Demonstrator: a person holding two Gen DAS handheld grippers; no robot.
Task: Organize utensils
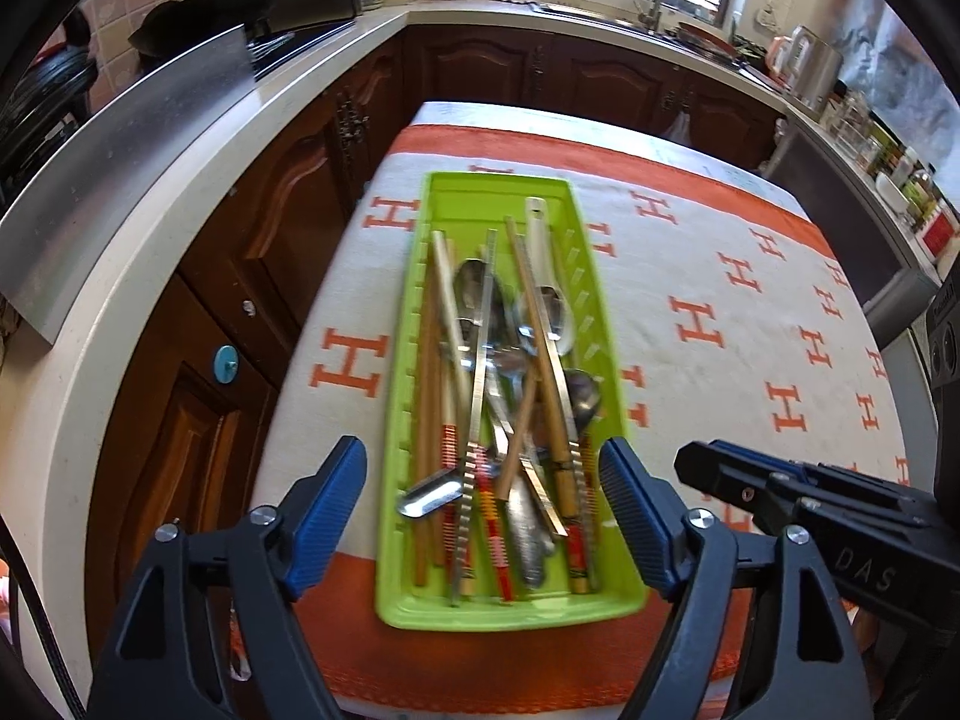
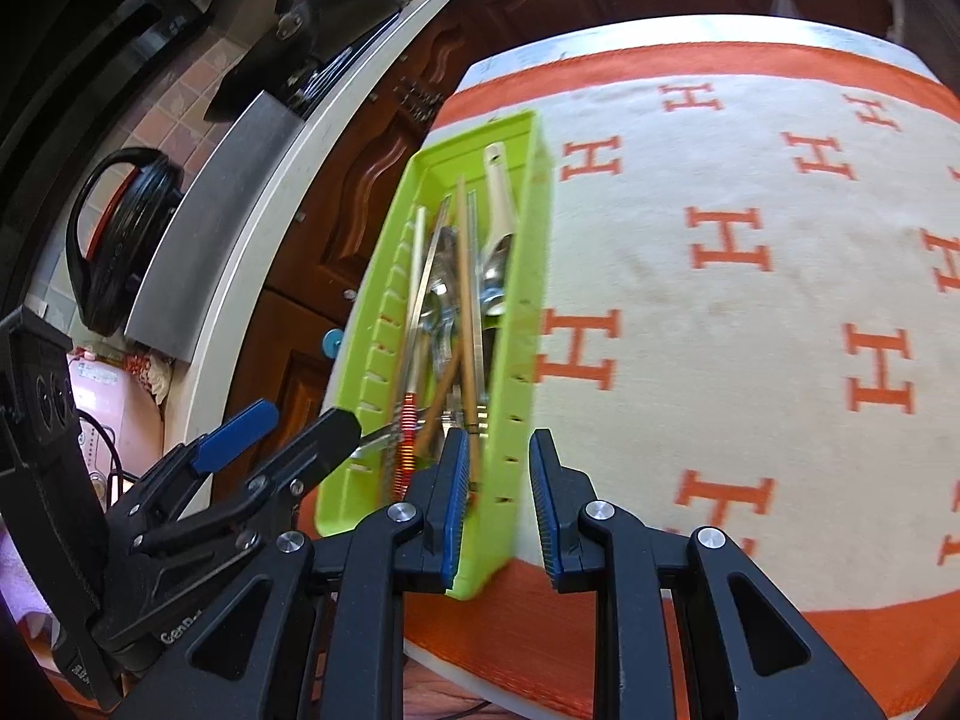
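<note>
You are holding the left gripper (image 1: 483,501) wide over the near end of the green tray (image 1: 447,198), gripping nothing. The right gripper (image 2: 498,501) is straddling the tray's right wall, jaws narrow, not pressing. The cloth (image 2: 750,276) to the right is lying bare.

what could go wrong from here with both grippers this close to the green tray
1. The green plastic tray sits near the left edge of the orange-and-white H-patterned cloth; a sideways nudge might slide it off.
2. The chopsticks and metal spoons lie crossed in a tangled pile, so lifting one may drag others out.
3. The right gripper straddles the tray's right wall; rising could tip the tray. The left gripper stands open and empty close by.
</note>
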